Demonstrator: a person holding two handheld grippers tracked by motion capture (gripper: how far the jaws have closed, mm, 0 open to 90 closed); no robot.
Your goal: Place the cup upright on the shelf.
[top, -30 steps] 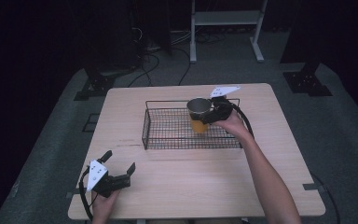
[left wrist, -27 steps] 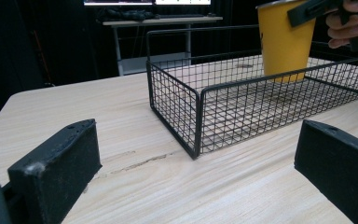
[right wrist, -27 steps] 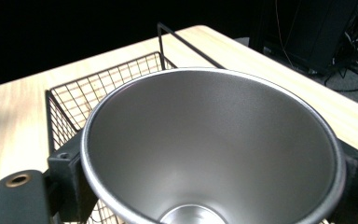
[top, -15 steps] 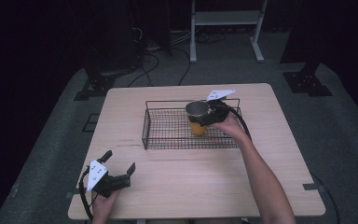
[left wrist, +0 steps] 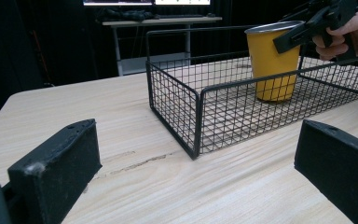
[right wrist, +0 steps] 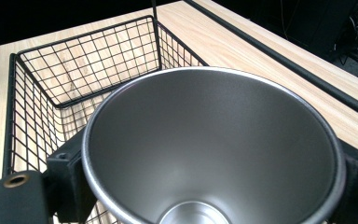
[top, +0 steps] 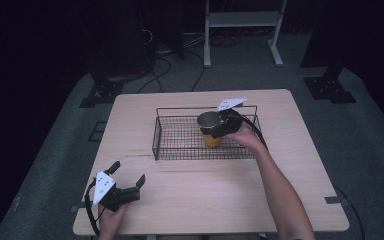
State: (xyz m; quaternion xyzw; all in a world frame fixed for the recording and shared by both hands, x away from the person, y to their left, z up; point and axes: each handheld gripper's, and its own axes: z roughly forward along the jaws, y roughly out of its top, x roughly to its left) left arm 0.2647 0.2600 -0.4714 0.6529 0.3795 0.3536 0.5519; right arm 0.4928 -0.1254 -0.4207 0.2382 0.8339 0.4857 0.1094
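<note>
High view | right tongs (top: 219,125) clamp yellow steel-lined cup (top: 210,131) at rim, upright inside black wire basket (top: 180,142), right half | left tongs (top: 127,177) agape, empty, near worktop (top: 220,190) front-left corner, well apart

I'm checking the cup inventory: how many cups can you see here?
1. A yellow metal cup with a silver inside stands upright in the black wire basket on the wooden table, with the right gripper clamped around its rim.

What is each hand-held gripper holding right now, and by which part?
The right hand-held gripper clamps the yellow cup around its rim; the left hand-held gripper holds nothing.
</note>
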